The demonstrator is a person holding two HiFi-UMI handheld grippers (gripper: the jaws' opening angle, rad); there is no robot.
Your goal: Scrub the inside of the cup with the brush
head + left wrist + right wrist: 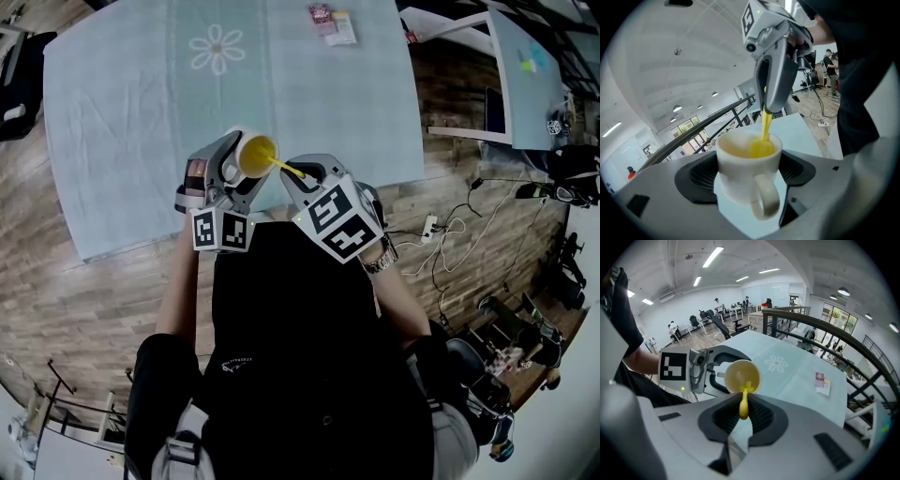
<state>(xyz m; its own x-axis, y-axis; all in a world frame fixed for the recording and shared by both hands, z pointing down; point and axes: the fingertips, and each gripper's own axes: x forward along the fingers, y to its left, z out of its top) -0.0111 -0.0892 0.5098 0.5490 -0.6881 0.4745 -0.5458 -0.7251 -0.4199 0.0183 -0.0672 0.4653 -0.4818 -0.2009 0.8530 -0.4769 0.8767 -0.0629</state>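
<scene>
L hand-held gripper [240,165]: closed on the cup, one jaw on each side of the cup's body. Held up in front of the person, over the near edge of the table.

Cup [257,155]: white outside, looks yellow inside. It's off the table, up in the air btwn the L jaws. The mouth tips to the right, toward the other tool. In the L gripper view the handle [765,197] sticks out toward the camera.

Brush [284,169]: yellow, thin. Its far end is inside the cup's mouth; its near end sits btwn the R jaws. Can't tell if the tip touches the bottom or just the wall.

R hand-held gripper [306,178]: closed on the brush's handle, just beside the cup, pointing left into it.

Table [131,141]: light blue cloth w/ a white flower print [217,47] on the far left part. A small pink and yellow packet [331,23] lies far right, well apart from the work.

Step now: prob. the scrub itself, since the brush is in the cup and both tools hold tight.

Next move needs: rub the brush round the inside wall and down to the bottom. L side should hold the cup steady so it doesn't twist by the handle. Small, soft strokes, as the brush is thin and may bend or slip out of the R jaws.
</scene>
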